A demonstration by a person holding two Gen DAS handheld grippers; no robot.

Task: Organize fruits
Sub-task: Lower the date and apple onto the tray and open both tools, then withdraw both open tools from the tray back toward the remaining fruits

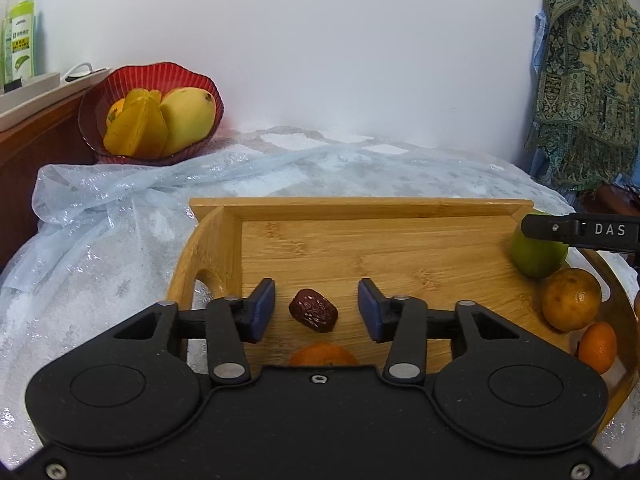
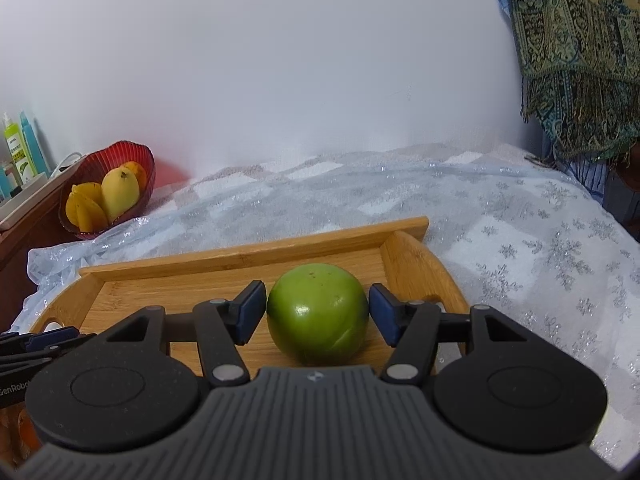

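While both grippers sit low over the wooden tray (image 1: pixel 360 248), the step in hand looks like setting fruit down on its boards. Largest of the pieces there is the green fruit (image 2: pixel 317 312), resting on the tray at its 2 o'clock corner in the left wrist view; the right gripper (image 2: pixel 317 312) brackets it, jaws spread about as wide as the fruit, the left pad seeming just clear and the right pad too close to call (so I judge it let go, not gripped). Smaller citrus lie along the tray's 3 to 4 o'clock edge, a brownish orange (image 1: pixel 571 299) and a small tangerine (image 1: pixel 597 346). Smallest is the dried date (image 1: pixel 313 310), lying on the tray floor between the pads of the left gripper (image 1: pixel 316 310), which stands partly open with clear gaps either side, holding nothing. Next, each gripper probably needs to back away straight, without nudging its fruit.
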